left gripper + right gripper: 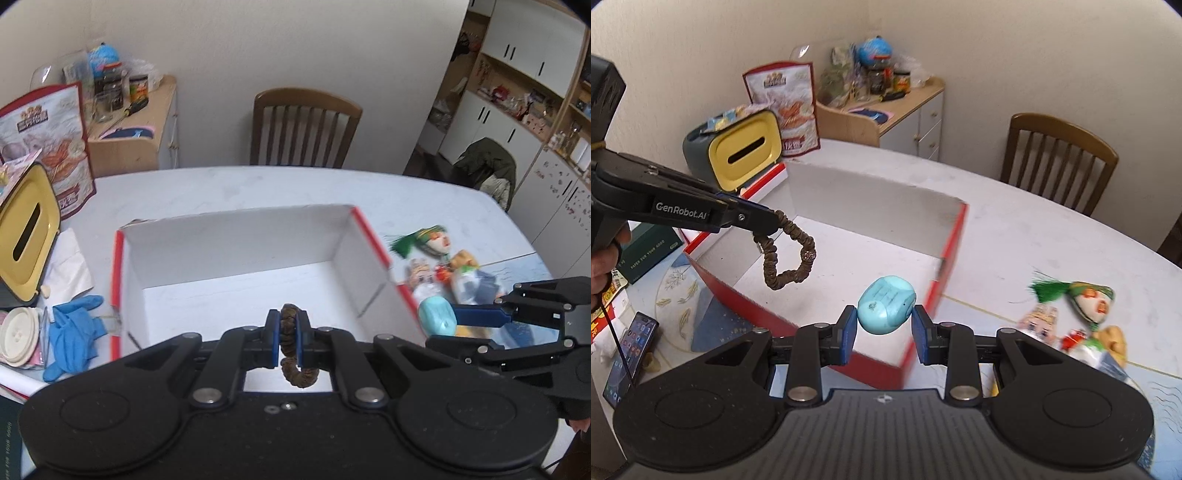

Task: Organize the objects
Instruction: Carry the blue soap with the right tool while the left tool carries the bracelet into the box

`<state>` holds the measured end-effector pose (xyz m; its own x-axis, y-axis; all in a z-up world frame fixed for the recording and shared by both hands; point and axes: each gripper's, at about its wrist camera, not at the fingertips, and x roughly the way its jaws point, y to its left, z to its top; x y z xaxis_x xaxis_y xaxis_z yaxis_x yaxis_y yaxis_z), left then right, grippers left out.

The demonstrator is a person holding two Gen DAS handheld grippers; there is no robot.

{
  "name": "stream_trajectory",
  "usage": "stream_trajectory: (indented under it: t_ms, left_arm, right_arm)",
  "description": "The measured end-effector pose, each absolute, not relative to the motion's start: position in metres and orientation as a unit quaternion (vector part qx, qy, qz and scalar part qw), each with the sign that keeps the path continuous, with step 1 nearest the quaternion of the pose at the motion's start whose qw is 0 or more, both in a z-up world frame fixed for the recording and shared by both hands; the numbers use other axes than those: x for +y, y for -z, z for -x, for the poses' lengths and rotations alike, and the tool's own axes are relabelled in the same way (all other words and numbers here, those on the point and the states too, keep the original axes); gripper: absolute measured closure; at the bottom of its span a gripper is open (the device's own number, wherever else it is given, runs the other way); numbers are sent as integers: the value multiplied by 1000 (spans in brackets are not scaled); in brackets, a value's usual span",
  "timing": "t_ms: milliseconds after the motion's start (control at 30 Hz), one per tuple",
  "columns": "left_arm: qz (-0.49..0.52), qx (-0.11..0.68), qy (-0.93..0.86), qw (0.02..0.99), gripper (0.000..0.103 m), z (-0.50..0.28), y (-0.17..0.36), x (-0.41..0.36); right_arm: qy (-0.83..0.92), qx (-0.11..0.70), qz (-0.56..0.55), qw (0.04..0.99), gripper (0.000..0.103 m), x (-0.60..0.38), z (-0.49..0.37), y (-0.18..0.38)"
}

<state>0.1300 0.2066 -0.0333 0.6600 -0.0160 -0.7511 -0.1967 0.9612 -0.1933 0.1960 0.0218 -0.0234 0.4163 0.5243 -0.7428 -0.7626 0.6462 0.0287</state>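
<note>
My left gripper (pixel 289 338) is shut on a brown fabric scrunchie (pixel 290 345), which hangs as a loop over the near edge of the open red and white box (pixel 236 243). From the right wrist view the same scrunchie (pixel 790 254) dangles from the left gripper (pixel 764 223) above the box (pixel 871 206). My right gripper (pixel 884 328) is shut on a light blue egg-shaped case (pixel 886 304), held over the box's right wall. In the left wrist view that case (pixel 437 315) and the right gripper (pixel 458 317) sit just outside the box's right side.
A pile of toys and figures (pixel 443 266) lies on the white table (pixel 258 184) right of the box. A yellow tissue holder (pixel 26 229), blue gloves (pixel 74 332) and a snack bag (pixel 48 136) stand left. A wooden chair (pixel 304 129) is behind; a phone (pixel 629 358) lies near the table's edge.
</note>
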Motion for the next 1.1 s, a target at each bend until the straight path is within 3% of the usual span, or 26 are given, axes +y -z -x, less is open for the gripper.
stream_trajectory:
  t_ms: [500, 1100]
  left_arm:
    - [100, 489, -54, 865, 97, -168, 89, 239]
    - [84, 570, -43, 816, 96, -186, 141, 241]
  right_arm:
    - [-370, 438, 176, 800, 72, 104, -225, 71]
    - [-353, 495, 197, 769, 72, 126, -235, 113]
